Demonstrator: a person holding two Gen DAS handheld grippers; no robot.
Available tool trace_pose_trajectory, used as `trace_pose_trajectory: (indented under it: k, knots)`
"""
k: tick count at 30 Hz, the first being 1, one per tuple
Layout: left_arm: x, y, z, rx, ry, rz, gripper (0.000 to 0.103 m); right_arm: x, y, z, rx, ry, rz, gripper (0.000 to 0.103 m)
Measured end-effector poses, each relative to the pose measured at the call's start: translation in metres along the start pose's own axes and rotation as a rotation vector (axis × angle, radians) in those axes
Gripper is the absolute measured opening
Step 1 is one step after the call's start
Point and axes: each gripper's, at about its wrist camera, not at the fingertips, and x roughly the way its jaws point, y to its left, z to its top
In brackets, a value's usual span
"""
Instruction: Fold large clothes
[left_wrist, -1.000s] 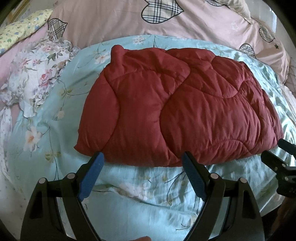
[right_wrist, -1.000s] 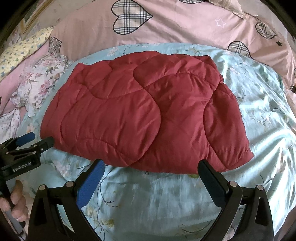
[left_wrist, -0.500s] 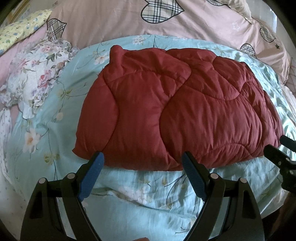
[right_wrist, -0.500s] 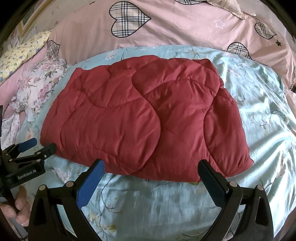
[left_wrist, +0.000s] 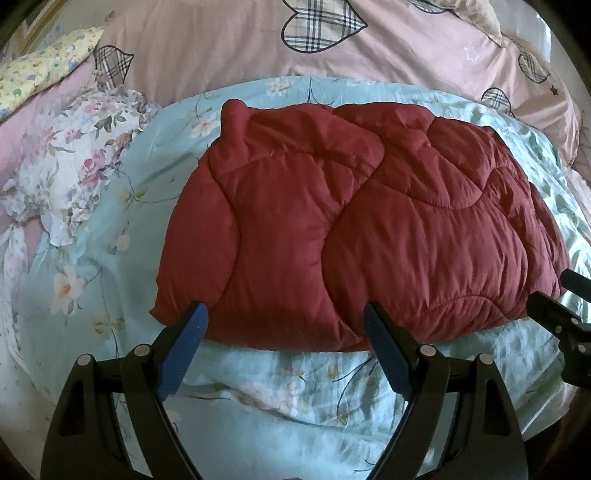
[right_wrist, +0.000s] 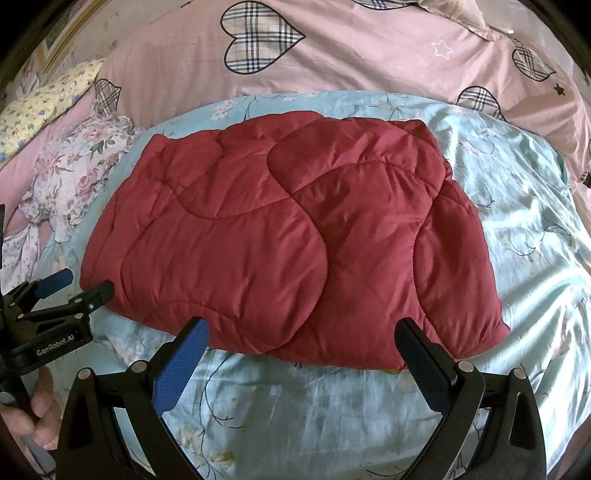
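Both grippers, left (left_wrist: 284, 321) and right (right_wrist: 303, 336), hover with jaws wide open, empty, at the jacket's (left_wrist: 362, 229) near hem. Best pinched deep through both layers near each corner, then lifted evenly.

The bed was spread with a pale blue floral sheet (left_wrist: 110, 236) (right_wrist: 535, 229), rumpled toward its near edge. A dark red quilted garment (left_wrist: 362, 229) (right_wrist: 288, 243) lay flat on the middle of it, folded into a broad bundle. A ruffled rose-print cloth (left_wrist: 74, 173) (right_wrist: 77, 173) lay at the sheet's left side. Behind them stretched a pink cover with plaid hearts (left_wrist: 229, 48) (right_wrist: 369, 51), and a yellow flowered pillow (left_wrist: 40, 70) (right_wrist: 40, 107) sat at the far left.
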Motion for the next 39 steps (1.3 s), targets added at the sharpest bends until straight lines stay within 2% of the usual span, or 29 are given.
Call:
trace_pose_trajectory:
  k: [39]
  knots:
    - [-0.011,-0.005,0.0,0.008,-0.044,0.018,0.087,-0.008,0.001,-0.001,-0.005,-0.011,0.009,0.101]
